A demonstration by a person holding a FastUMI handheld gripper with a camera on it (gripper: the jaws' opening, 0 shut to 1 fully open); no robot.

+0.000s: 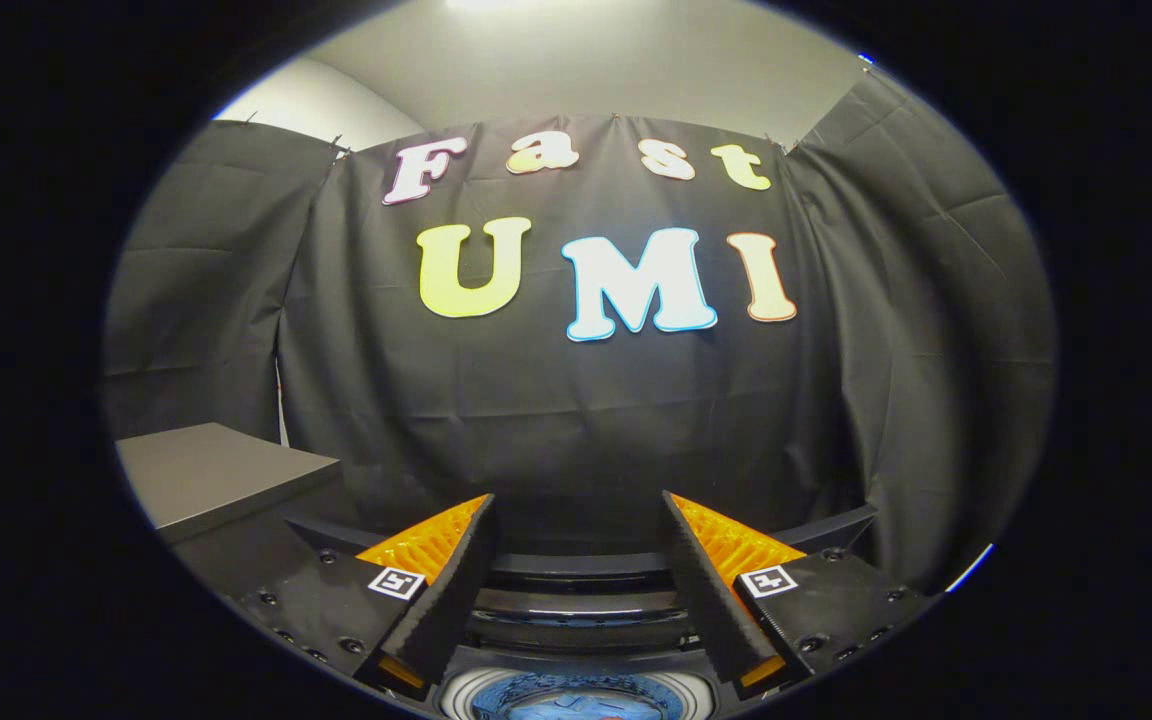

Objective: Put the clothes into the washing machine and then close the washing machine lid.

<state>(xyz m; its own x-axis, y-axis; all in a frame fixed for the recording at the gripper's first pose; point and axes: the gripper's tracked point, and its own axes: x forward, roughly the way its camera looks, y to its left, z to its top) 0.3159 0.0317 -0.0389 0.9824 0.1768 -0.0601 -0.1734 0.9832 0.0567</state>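
My gripper (576,520) is held high, level with the booth's black back cloth, and stands open with nothing between its fingers. Below and between the fingers lies the washing machine's top, a dark back panel (576,580) with curved bands. Beneath that panel, the round drum opening (576,698) has a pale rim, and something blue lies inside it. The lid itself I cannot make out from here.
A grey flat-topped surface (216,475), like a table or cabinet, stands to the left of the fingers beside the machine. Black cloth walls (576,400) close in the back and both sides. A pale wall and ceiling rise above the cloth.
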